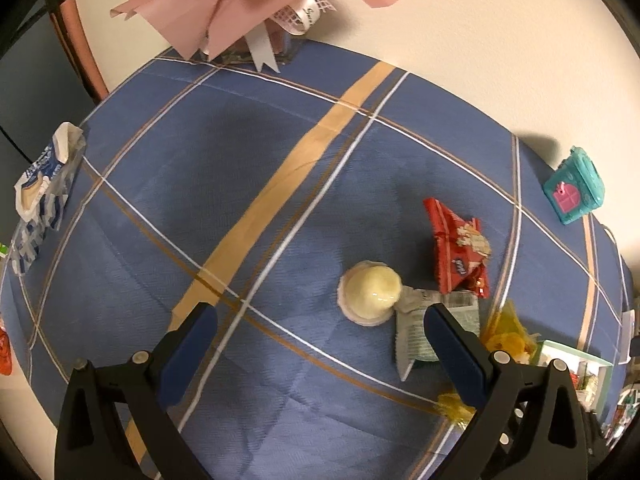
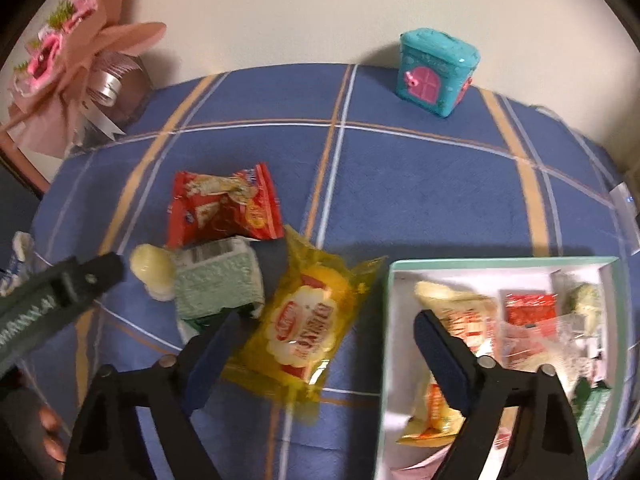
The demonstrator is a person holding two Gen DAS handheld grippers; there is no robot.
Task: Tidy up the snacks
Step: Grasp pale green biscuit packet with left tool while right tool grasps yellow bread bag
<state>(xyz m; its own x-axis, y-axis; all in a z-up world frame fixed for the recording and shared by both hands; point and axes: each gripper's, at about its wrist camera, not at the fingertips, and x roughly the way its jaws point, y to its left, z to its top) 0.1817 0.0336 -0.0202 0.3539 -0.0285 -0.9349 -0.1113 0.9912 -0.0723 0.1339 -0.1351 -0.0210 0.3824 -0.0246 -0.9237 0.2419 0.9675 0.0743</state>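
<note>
A cream jelly cup (image 1: 370, 292) lies on the blue plaid tablecloth, also in the right wrist view (image 2: 152, 268). Beside it lie a pale green packet (image 1: 416, 332) (image 2: 218, 284), a red snack packet (image 1: 456, 248) (image 2: 224, 208) and a yellow packet (image 1: 506, 334) (image 2: 304, 320). A mint-rimmed white box (image 2: 390, 320) (image 1: 576, 352) holds several snacks. My left gripper (image 1: 320, 320) is open and empty, above the cloth just short of the jelly cup. My right gripper (image 2: 324, 332) is open and empty, over the yellow packet and the box's left rim.
A teal toy house (image 2: 436, 76) (image 1: 574, 186) stands at the far edge by the wall. A pink wrapped bouquet (image 1: 240, 4) (image 2: 72, 60) sits at the far left. A blue-white packet (image 1: 44, 192) lies at the table's left edge.
</note>
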